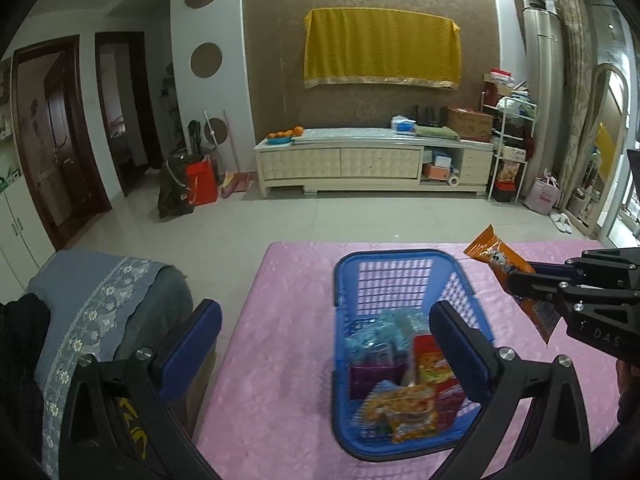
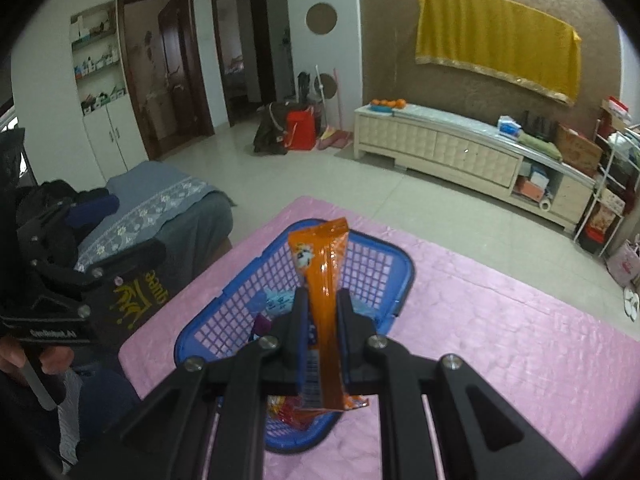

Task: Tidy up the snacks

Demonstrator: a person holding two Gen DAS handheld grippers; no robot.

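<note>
Right hand-held gripper (image 2: 322, 312): nearest item in the right wrist view. Jaws drawn narrow, pinching an orange snack packet (image 2: 323, 280) about its lower half; the packet stands upright between the pads, its top seal clear above the fingertips, its bottom edge hanging below them.

Orange snack packet: held in the air over the blue basket (image 2: 400, 280), above the basket's near half as the right wrist view shows it. From the left wrist view the same packet (image 1: 496, 258) sits just off the basket's right rim (image 1: 472, 280), so its exact place over the opening is hard to settle.

Left hand-held gripper (image 1: 326, 340): jaws wide, nothing between them. One blue-padded finger (image 1: 192, 344) lies left of the basket; the other finger crosses in front of the basket's contents.

Blue basket: stands on the pink-covered worktop (image 1: 280, 320), already part filled with snack packets (image 1: 404, 412) toward its near end, somewhat blurred. The far end, by the lattice wall, looks emptier.

Grey cloth-covered seat (image 1: 116, 292): left of the basket, off the worktop.

Step in hand, as judged: carrying the orange packet to the basket for placing. To do it well, bring the packet fully inside the rim before letting go, lower it toward the emptier far end so that it lies flat and does not perch on the pile, and part the jaws only when it is low. The empty left hand-held gripper could steady the basket's left wall, since a light plastic basket may slide on the cloth.
</note>
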